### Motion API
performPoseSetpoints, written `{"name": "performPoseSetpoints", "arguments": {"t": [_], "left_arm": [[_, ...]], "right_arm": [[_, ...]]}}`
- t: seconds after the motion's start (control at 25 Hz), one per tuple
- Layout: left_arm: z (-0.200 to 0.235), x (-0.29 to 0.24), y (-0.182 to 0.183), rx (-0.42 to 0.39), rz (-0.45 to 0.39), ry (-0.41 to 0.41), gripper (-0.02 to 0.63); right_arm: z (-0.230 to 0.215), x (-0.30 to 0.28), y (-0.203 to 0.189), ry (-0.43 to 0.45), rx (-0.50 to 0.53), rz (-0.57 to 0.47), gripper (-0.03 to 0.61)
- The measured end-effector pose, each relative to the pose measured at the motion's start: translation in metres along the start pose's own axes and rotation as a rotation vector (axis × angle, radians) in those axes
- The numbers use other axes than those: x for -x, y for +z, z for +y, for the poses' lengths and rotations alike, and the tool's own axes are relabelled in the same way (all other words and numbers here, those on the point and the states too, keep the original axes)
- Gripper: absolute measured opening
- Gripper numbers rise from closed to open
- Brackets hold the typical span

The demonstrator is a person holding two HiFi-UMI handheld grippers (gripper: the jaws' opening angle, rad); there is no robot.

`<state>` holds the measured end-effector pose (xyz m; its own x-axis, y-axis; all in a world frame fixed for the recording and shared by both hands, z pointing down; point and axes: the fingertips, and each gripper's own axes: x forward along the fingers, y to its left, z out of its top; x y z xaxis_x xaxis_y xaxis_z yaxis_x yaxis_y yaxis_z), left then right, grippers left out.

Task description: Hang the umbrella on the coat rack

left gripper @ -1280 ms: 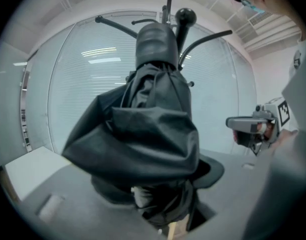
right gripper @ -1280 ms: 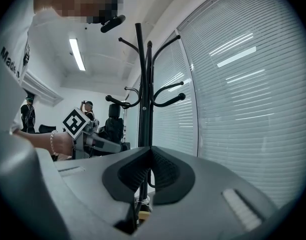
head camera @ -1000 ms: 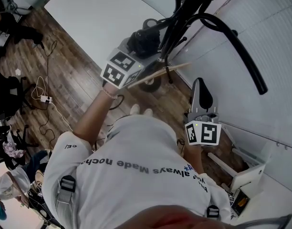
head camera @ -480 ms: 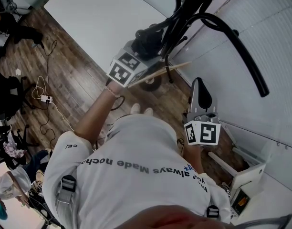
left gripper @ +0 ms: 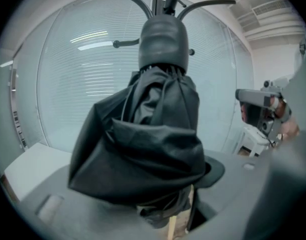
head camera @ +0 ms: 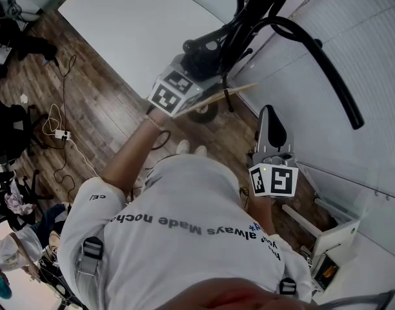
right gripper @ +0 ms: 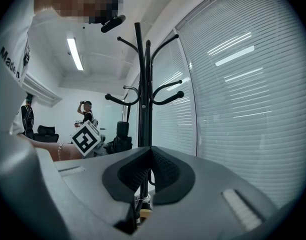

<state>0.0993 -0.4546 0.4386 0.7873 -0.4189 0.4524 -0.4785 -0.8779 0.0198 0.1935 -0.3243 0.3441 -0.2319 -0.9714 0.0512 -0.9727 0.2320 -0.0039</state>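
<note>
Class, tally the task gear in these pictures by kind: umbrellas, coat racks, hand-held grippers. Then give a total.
Umbrella: 1
Coat rack: 1
Hand-held grippers: 2, the left hand-held gripper and the right hand-held gripper
Total: 4

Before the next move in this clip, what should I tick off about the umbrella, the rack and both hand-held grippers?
1. Grip on the load: ok. The left hand-held gripper is shut on the folded black umbrella.
2. Umbrella hung: not ok. The gripper alone carries it, with its top pointing up at the coat rack.
3. Free hook: ok. The hooks seen in the right gripper view are bare.
4. Right hand-held gripper out of the way: ok. Its jaws are together with nothing between them, and it is held lower, apart from the rack.
5. Strap or loop ready to catch a hook: cannot tell. None shows.
</note>
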Motion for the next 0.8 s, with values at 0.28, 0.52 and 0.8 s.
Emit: {"name": "performPoseSetpoints", "arguments": {"t": [0.28,0.52,0.8], "left_arm": [[-0.001,-0.003,-0.006,0.004,-0.007,-0.006,0.300],[0.003,0.008,0.001,0.001,-0.065,0.027,0.324],[-0.001,0.043,0.034,-0.015,-0.195,0.074,0.327]], "right_arm": [[0.004,0.002,0.001,0.007,0.002,-0.002,0.002],[0.008,0.002,0.004,0.019,0.007,-0.008,0.002],[0.010,0.003,0.007,0.031,0.012,-0.015,0.002]]}}
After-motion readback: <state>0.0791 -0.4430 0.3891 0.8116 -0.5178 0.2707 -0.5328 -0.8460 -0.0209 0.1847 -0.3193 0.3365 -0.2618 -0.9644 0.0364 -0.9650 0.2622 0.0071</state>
